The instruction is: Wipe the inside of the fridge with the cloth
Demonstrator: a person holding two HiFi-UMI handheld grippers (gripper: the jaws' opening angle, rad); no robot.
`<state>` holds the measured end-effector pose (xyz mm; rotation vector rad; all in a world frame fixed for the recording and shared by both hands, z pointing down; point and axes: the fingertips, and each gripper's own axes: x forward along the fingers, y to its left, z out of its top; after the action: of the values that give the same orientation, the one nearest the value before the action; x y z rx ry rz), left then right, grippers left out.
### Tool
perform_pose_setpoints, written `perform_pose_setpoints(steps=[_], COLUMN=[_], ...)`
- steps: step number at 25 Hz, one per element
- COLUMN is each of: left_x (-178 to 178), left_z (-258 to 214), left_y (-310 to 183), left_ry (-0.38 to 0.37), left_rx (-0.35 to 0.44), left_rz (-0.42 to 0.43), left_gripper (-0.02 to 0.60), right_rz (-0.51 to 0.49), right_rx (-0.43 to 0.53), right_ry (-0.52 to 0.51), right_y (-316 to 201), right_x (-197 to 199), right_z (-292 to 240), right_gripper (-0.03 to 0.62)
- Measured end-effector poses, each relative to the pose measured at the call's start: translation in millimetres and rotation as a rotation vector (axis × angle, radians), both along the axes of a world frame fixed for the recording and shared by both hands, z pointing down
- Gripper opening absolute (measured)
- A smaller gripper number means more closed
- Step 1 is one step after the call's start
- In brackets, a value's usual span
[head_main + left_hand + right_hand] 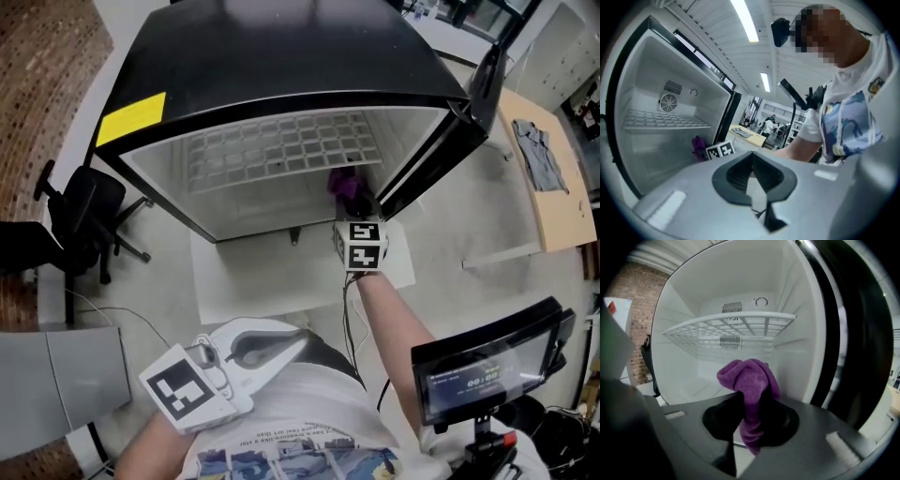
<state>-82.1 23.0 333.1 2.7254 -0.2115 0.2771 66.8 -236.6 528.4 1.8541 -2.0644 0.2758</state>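
A small black fridge point(281, 56) stands open with a white inside and a white wire shelf point(281, 150). My right gripper point(354, 208) is at the lower right of the fridge opening, shut on a purple cloth point(347, 186). In the right gripper view the cloth point(750, 394) is bunched between the jaws, in front of the shelf point(731, 329). My left gripper point(267, 352) is held low near the person's chest, away from the fridge, shut with nothing in it. The left gripper view shows the fridge inside point(665, 112), the cloth point(698, 147) and my own shut jaws below.
The fridge door point(441, 141) hangs open to the right. A white mat point(281, 272) lies in front of the fridge. A black office chair point(80, 220) stands at the left, a table with a grey garment point(544, 159) at the right, a screen point(487, 366) lower right.
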Motion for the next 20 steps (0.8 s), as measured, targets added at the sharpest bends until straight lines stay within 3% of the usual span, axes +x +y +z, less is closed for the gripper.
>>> perform_pose_setpoints(steps=[8,20], left_x=[6.6,-6.9], left_z=[5.4,0.9], left_y=[-7.3,-9.4], left_ry=[-0.004,0.017], left_rx=[-0.016,-0.019], left_rz=[-0.007,-0.056], left_gripper=[0.005,0.005], right_rz=[0.004,-0.038], right_rx=[-0.093,-0.11], right_ry=[0.024,-0.019], right_y=[10.3,11.2], right_x=[8.5,-28.2], right_z=[48.6,51.8], right_gripper=[0.08,0.08])
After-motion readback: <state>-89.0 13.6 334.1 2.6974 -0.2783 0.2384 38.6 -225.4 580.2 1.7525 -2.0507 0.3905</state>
